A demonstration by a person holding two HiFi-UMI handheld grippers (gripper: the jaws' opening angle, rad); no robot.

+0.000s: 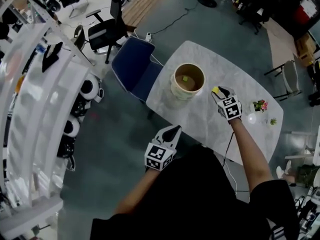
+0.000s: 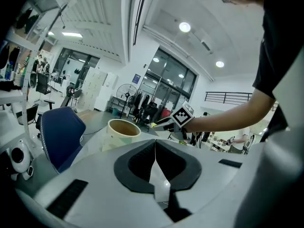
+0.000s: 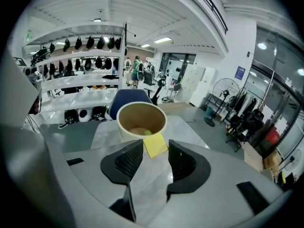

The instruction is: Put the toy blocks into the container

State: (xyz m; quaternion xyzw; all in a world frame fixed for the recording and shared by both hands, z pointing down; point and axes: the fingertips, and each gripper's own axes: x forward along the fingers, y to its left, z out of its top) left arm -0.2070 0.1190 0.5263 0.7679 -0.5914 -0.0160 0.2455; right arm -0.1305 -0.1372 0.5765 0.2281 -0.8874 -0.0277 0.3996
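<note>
Head view first: a pale marble table (image 1: 220, 134) with the round cream container (image 1: 188, 81) standing near its far end, and a small block (image 1: 185, 78) lying on the container's floor. The right gripper (image 1: 218, 91) is reached out just beside the container's rim with a yellow block (image 1: 215, 89) at its tips. The left gripper (image 1: 173, 129) hangs back at the table's near edge, well apart from the container. A blue chair (image 1: 135, 66) stands at the far side of the table.

Over to the left gripper view: its two jaws are pressed together with nothing between them. Beyond them stands the container, and the other gripper reaches in from the right.

Now the right gripper view: the jaws stand fairly wide, clamped on the flat yellow block right at their tips. The container's open mouth sits directly ahead, just past the block.
</note>
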